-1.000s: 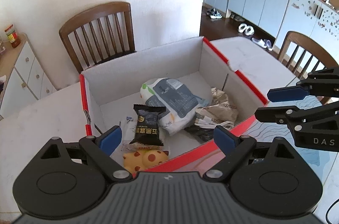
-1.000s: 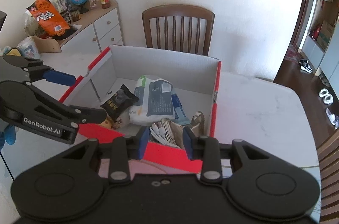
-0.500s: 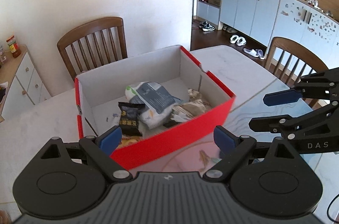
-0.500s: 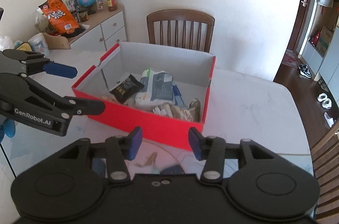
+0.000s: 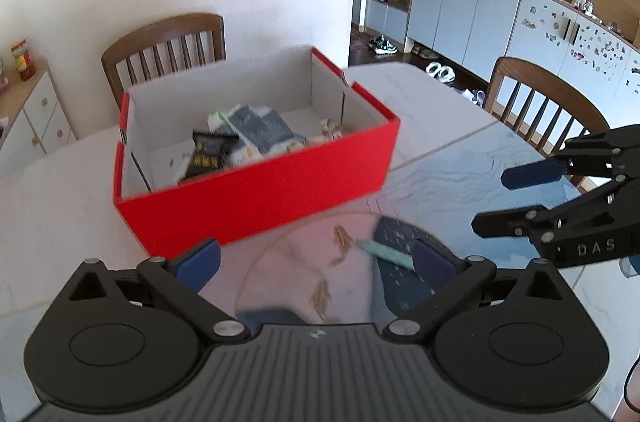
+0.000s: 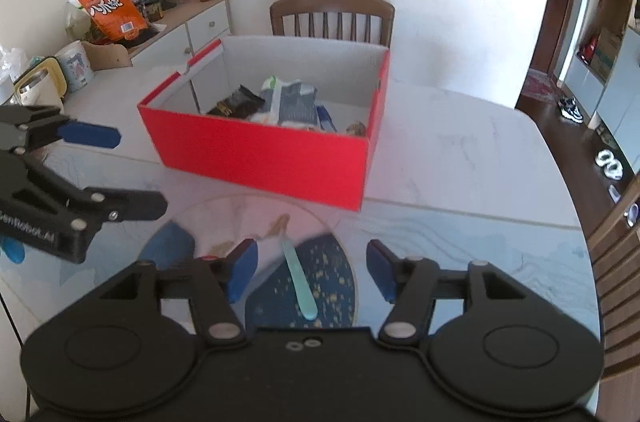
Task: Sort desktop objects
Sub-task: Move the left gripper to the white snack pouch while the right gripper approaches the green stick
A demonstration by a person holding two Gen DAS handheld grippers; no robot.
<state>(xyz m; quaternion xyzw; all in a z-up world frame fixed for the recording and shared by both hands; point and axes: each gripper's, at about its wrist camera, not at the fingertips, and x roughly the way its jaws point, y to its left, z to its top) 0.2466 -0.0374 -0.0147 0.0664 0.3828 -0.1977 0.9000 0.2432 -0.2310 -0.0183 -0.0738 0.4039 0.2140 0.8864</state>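
Observation:
A red cardboard box [image 5: 256, 182] [image 6: 264, 158] stands on the white table, holding a black snack packet [image 5: 210, 152] [image 6: 236, 102], a grey-white bag [image 5: 256, 130] [image 6: 296, 100] and crumpled paper. A pale green stick-shaped object [image 6: 298, 280] [image 5: 384, 250] lies on a round patterned mat [image 6: 320, 286] in front of the box. My left gripper [image 5: 316, 258] is open and empty above the mat. My right gripper [image 6: 312, 272] is open and empty, with the green object below and between its fingers.
Wooden chairs stand behind the box [image 5: 164, 50] and at the right table edge [image 5: 536, 102]. A sideboard [image 6: 180, 26] with an orange bag and jars is at far left. White cups [image 6: 76, 66] sit at the table's left. Cabinets [image 5: 460, 2] line the far wall.
Both grippers have pulled back from over the box toward the near side of the table. The mat and green object have come into view. The right gripper has opened wider.

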